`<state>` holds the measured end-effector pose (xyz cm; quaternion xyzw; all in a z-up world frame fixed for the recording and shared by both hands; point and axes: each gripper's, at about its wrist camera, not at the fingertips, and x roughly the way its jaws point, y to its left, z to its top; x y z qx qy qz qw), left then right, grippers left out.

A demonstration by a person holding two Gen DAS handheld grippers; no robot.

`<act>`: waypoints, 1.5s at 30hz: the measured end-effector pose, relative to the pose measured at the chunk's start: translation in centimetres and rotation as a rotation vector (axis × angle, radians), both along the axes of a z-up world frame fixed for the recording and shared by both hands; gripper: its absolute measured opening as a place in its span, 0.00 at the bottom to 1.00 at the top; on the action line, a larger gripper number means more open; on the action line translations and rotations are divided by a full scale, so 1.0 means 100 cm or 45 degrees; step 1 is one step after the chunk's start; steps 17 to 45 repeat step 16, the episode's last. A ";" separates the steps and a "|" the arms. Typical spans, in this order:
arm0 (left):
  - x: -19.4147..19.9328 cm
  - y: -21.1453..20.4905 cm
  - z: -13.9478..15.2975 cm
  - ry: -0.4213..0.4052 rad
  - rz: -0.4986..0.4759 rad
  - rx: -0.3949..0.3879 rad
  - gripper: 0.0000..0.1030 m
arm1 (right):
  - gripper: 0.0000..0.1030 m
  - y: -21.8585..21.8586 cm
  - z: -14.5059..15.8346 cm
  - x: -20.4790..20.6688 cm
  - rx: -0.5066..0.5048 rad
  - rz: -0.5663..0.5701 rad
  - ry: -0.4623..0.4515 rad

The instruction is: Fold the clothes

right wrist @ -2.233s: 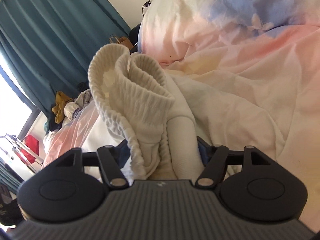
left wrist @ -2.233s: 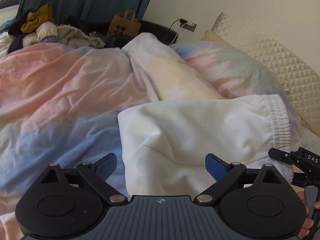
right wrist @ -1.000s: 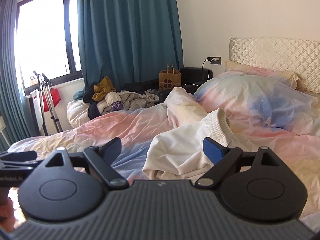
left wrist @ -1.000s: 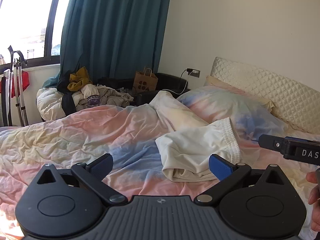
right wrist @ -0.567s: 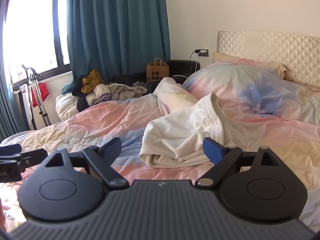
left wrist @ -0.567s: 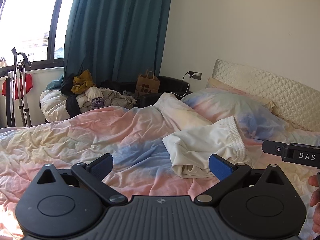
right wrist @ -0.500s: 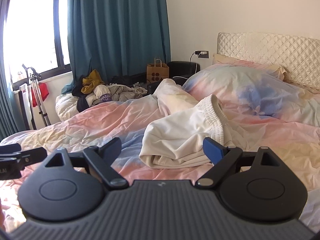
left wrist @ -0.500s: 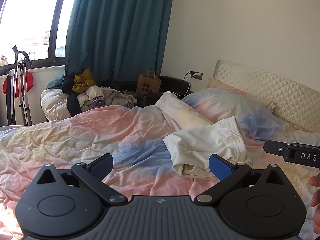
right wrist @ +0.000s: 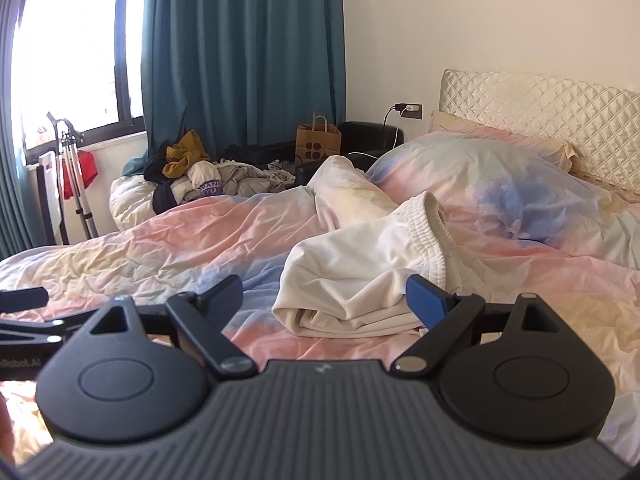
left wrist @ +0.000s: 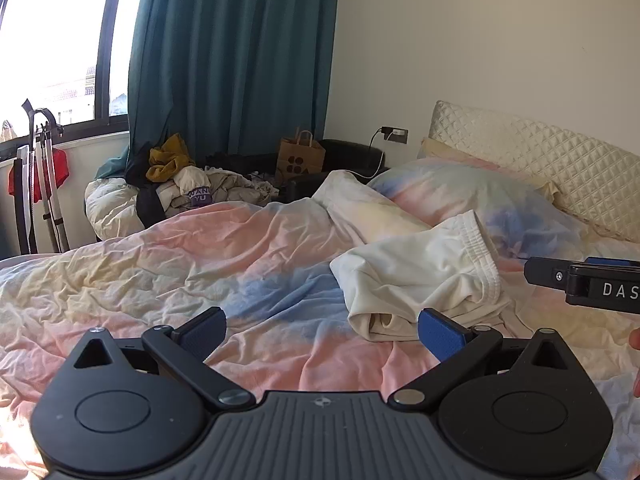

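Note:
A folded white garment with a ribbed elastic band (left wrist: 416, 276) lies on the pastel duvet (left wrist: 200, 264), near the pillow; it also shows in the right wrist view (right wrist: 360, 276). My left gripper (left wrist: 322, 330) is open and empty, held back from the garment, above the duvet. My right gripper (right wrist: 324, 300) is open and empty, also held back from the garment. The right gripper's side shows at the right edge of the left wrist view (left wrist: 592, 284).
A pastel pillow (right wrist: 492, 188) and quilted headboard (right wrist: 552, 108) stand behind the garment. A heap of clothes (left wrist: 188, 192) and a paper bag (left wrist: 300, 158) sit beyond the bed by the teal curtain (left wrist: 232, 60). A rack (left wrist: 36, 184) stands by the window.
The right gripper let go of the white garment, which now lies folded on the duvet. Both grippers pulled back and up from it; in the last half second they barely moved.

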<state>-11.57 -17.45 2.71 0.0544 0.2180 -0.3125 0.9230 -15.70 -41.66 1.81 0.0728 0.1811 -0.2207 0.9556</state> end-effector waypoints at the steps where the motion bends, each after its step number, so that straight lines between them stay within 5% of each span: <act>1: -0.001 -0.001 -0.001 -0.003 -0.001 0.002 1.00 | 0.87 0.000 -0.001 0.000 -0.002 0.001 0.004; 45: 0.004 0.007 -0.002 0.005 0.011 -0.014 1.00 | 0.87 0.008 -0.007 0.002 -0.021 -0.019 0.044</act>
